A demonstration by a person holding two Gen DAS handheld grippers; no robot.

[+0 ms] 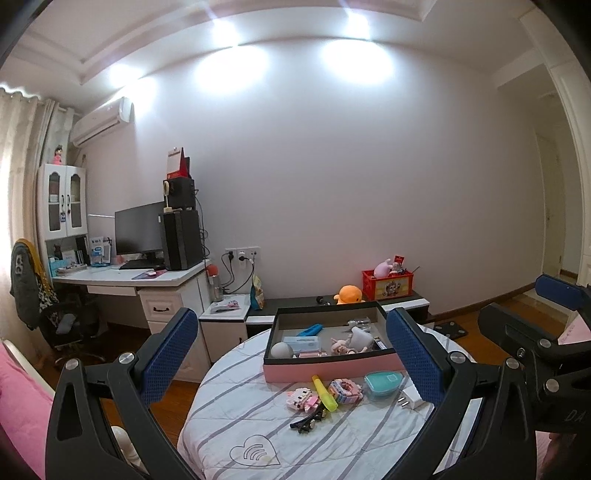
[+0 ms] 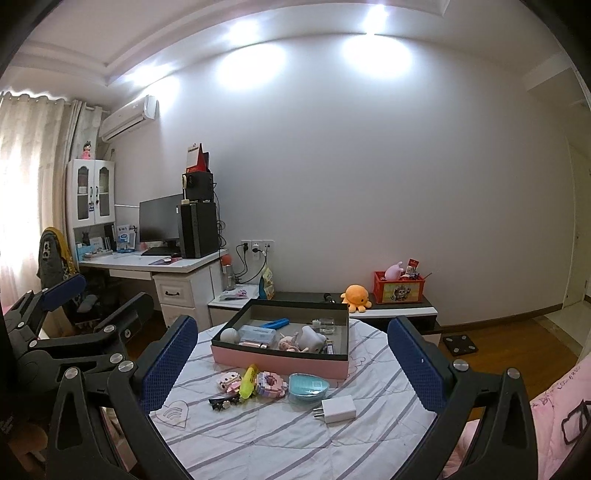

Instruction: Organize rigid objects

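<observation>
While no label reads clearly, pink box (image 2: 279,360), white charger (image 2: 338,408).

Room lighting was moderate and cool. Ceiling spotlights (image 1: 225,27) threw blown-out hot spots on wall (image 1: 354,66) with lens flare streaks. Daylight glowed warm through curtain (image 2: 22,177) at left, overexposed. Shadows under tabletop (image 2: 280,435) objects were soft and faint. Fisheye distortion bent ceiling lines and door frame (image 1: 569,122); black vignette cut corners. Centre was sharp; edges were slightly soft, with mild noise in dim regions.
</observation>
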